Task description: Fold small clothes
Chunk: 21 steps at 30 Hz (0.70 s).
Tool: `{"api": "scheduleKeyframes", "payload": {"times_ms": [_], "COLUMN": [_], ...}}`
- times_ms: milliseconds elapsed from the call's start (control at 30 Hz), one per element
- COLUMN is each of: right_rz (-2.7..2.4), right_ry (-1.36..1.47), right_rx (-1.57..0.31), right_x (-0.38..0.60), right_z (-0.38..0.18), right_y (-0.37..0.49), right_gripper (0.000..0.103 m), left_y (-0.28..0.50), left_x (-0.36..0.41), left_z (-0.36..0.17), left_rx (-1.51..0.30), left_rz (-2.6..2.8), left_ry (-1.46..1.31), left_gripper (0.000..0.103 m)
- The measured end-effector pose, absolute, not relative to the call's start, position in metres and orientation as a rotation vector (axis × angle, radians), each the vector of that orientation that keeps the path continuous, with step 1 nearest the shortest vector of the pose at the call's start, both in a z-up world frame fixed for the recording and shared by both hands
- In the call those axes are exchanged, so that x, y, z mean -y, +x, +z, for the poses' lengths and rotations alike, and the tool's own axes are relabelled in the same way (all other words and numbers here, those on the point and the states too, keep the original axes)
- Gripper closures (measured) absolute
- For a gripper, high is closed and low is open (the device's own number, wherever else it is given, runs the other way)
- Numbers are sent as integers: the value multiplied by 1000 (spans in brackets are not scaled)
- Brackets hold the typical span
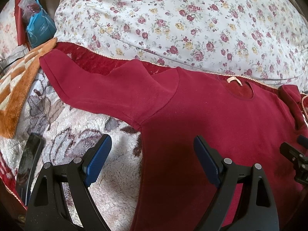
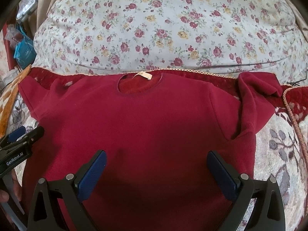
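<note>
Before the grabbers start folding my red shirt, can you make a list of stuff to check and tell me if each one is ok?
1. Red shirt lies front up, neck hole away from the grippers: ok.
2. Left sleeve stretched out flat: ok.
3. Right sleeve flat: not ok, it is bunched and doubled over.
4. Left gripper open and holding nothing: ok.
5. Right gripper open and holding nothing: ok.
6. Bottom hem lying straight: cannot tell, it is out of view in both cameras.
</note>
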State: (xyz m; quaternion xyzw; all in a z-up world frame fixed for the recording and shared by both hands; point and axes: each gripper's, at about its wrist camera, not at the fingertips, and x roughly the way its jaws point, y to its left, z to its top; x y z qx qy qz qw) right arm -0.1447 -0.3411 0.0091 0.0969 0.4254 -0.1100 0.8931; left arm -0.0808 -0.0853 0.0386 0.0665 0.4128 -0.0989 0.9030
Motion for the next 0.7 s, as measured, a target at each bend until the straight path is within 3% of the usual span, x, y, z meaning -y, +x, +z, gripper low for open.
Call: {"api": "scheduleKeyframes", "payload": {"times_ms": [700], "right_rz": [-216], "right_ry": [239], "right_rx": [-941], "right_x": [343], "right_z": [-4], "right_y": [-141], "right_gripper": [0], "left_y": [-80], "left_x": [82], "left_z": [37], "left_rx": [-860], "left_rz": [-199], "left_ry": [129], "left_gripper": [16]}}
